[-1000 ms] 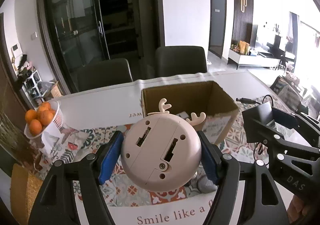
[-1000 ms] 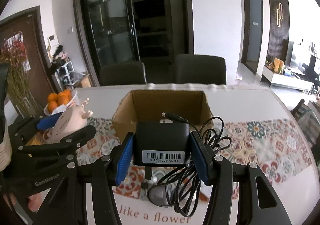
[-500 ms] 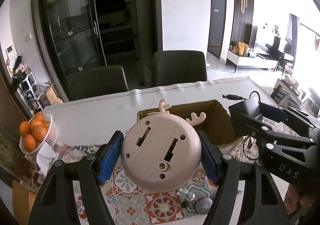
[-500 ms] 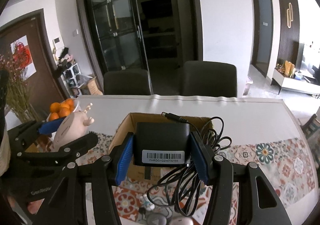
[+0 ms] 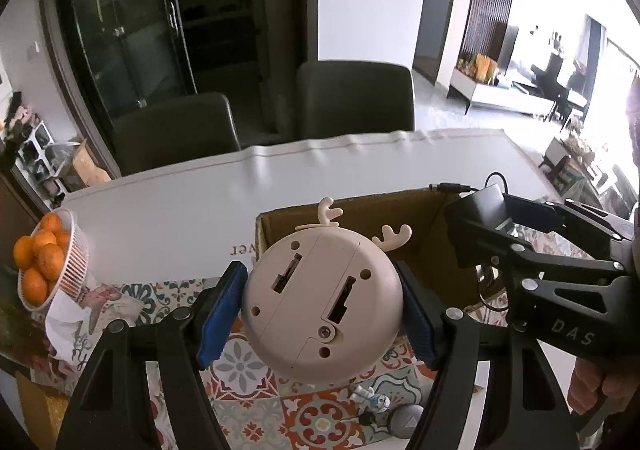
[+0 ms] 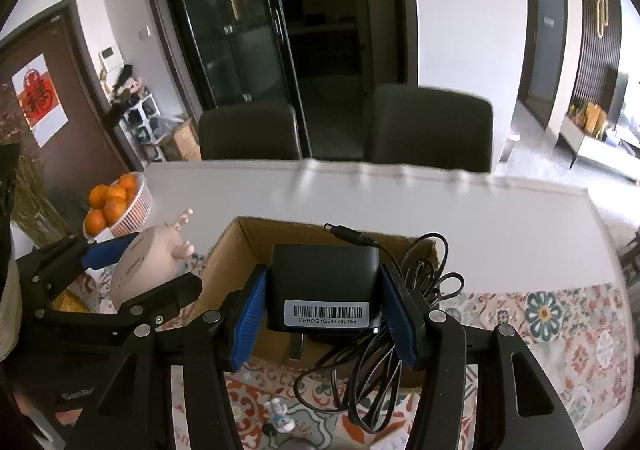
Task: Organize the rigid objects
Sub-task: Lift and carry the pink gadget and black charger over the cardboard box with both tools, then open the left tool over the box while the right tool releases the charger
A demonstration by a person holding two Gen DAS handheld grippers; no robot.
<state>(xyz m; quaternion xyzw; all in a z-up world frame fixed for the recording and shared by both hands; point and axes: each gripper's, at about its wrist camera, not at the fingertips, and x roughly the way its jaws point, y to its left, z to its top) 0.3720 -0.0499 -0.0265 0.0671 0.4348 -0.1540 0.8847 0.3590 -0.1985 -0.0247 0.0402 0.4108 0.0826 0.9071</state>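
My left gripper [image 5: 320, 310] is shut on a round beige deer-shaped gadget [image 5: 320, 302] with small antlers, held above the table in front of the open cardboard box [image 5: 360, 218]. My right gripper [image 6: 324, 314] is shut on a black power adapter [image 6: 324, 290] with a barcode label; its coiled black cable [image 6: 384, 354] hangs down over the box [image 6: 240, 246]. The right gripper also shows in the left wrist view [image 5: 472, 234], at the box's right side. The left gripper with the gadget shows in the right wrist view [image 6: 140, 270], left of the box.
A white basket of oranges [image 5: 44, 262] stands at the table's left edge. A small white figurine [image 5: 370, 400] and a grey round object [image 5: 406, 420] lie on the patterned tablecloth [image 5: 248, 390] below the grippers. Two dark chairs [image 5: 352, 102] stand behind the table.
Both grippers have risen higher above the table with their loads still held. The box now sits lower in both views, and the adapter hangs over its opening.
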